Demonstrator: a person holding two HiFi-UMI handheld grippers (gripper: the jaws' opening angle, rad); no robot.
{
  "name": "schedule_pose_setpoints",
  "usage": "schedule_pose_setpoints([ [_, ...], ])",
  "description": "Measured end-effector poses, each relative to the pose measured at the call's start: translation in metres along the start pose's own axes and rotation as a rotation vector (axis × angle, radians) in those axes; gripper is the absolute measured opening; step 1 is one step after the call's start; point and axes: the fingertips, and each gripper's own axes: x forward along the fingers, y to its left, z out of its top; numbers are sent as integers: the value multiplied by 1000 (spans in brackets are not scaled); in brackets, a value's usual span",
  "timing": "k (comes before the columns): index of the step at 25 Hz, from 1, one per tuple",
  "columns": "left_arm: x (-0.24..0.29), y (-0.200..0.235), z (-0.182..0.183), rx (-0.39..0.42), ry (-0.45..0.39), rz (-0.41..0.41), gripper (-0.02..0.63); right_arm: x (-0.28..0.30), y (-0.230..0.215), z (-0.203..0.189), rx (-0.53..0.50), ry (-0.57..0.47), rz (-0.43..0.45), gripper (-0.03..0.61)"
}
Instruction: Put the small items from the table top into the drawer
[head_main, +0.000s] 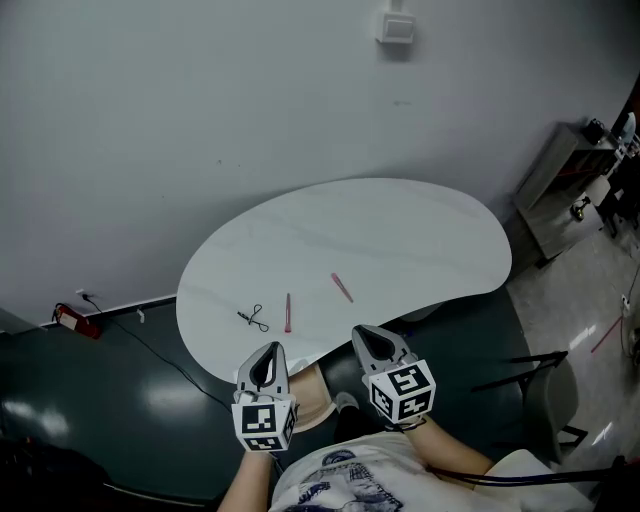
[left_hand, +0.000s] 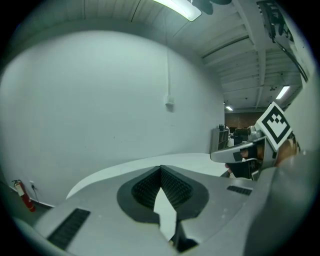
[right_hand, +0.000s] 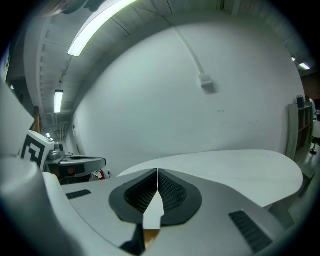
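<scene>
Nothing is put away yet, I'd say. On the white table (head_main: 400, 230), near its front edge, lie a small black wire piece (head_main: 254, 318), a pink stick (head_main: 287, 312) and a second pink stick (head_main: 342, 287). The left gripper (head_main: 268, 362) and the right gripper (head_main: 375, 343) hover at that edge, jaws closed on nothing. I see no drawer.

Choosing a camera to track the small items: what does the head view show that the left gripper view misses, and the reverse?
Head view only: a pink stick, a second pink stick and a black clip. Left gripper view only: the ceiling lamp. Both: the white table, wall box, right tongs and shut left tongs.
</scene>
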Motion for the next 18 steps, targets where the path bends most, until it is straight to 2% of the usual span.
schedule_pose_setpoints([
  [7,40,-6,-8,-5,31,43,20,34,-36,-16,0,50,39,21],
  [15,76,-9,-17,-7,51,55,20,71,-67,-35,11,107,56,23],
  [18,88,-6,-20,-14,60,59,20,83,-70,-42,27,140,81,75],
])
